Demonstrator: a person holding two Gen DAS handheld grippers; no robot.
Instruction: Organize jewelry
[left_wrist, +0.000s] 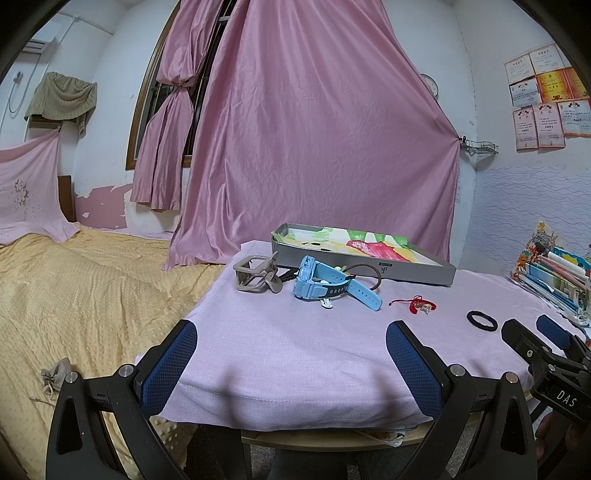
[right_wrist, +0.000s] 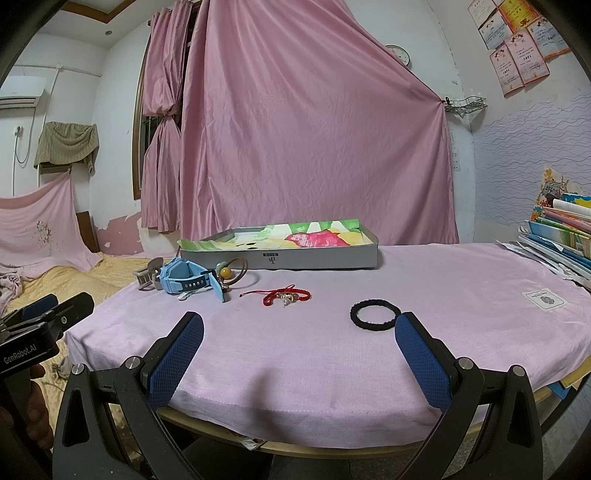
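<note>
The left claw (left_wrist: 291, 354) hovers over the near edge of the tabletop (left_wrist: 295, 362), its blue padded fingers (left_wrist: 170, 365) spread wide apart and holding nothing. The right claw (right_wrist: 299, 350) hangs beside it, also spread wide and empty.

A shallow grey tray (right_wrist: 295, 258) lined with colourful paper sits at the far side of the pink-clothed tabletop and serves as the landmark. Just in front of the tray's left end lies a cluster: a light blue watch (left_wrist: 317, 282), a beige hair claw clip (left_wrist: 255, 275) to its left, and a brown cord with beads (right_wrist: 231, 271) touching the watch. Nearer than the tray's middle lies a red woven bracelet (right_wrist: 282, 295), apart from the cluster. A black hair tie (right_wrist: 373, 314) lies nearer still, in front of the tray's right end, just beside the right claw's right fingertip (right_wrist: 406, 325). A stack of books (right_wrist: 561, 232) stands right of the tray.
</note>
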